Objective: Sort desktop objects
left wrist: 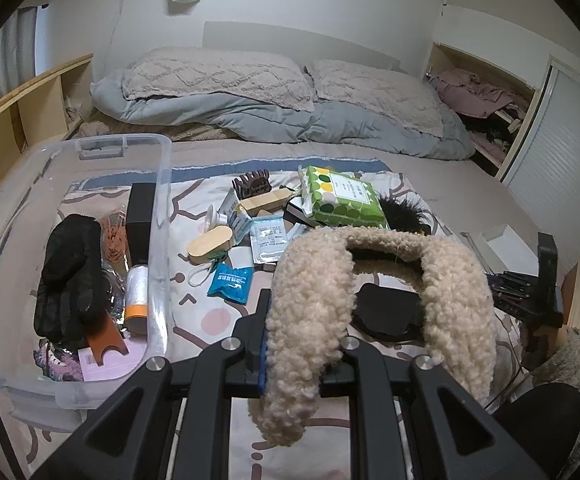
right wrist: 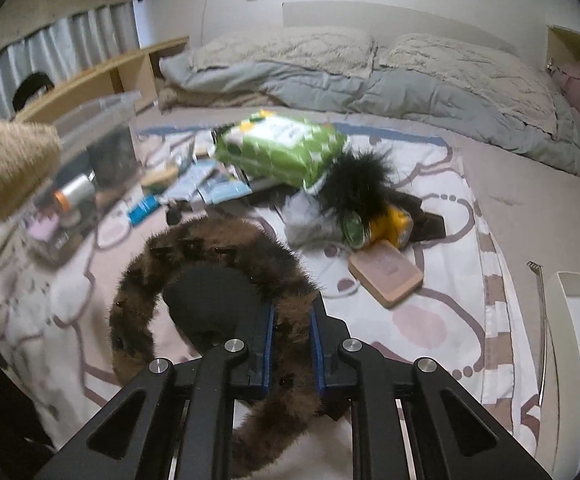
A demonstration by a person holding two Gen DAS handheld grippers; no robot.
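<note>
My left gripper (left wrist: 303, 340) is shut on a cream fleecy headband (left wrist: 309, 280), which arches up and to the right over the bed. The same headband's tip (right wrist: 6, 168) shows at the left edge of the right wrist view. My right gripper (right wrist: 293, 336) is shut on a brown furry headband (right wrist: 218, 236), its blue pads (right wrist: 268, 344) pressing the band from both sides. A black eye mask (right wrist: 210, 300) lies under that loop and is seen too in the left wrist view (left wrist: 385, 312). A clear plastic bin (left wrist: 162, 200) stands to the left, holding a black glove (left wrist: 70, 272) and a tape roll (left wrist: 137, 300).
On the patterned cloth (right wrist: 429, 320) lie a green wipes pack (left wrist: 341, 196), a hair claw (left wrist: 252, 184), wooden pieces (left wrist: 210, 242), a blue sachet (left wrist: 230, 282), a black fuzzy item (right wrist: 353, 184), a yellow packet (right wrist: 393, 224) and a pink-topped block (right wrist: 385, 276). Pillows and a duvet (left wrist: 290, 120) lie behind.
</note>
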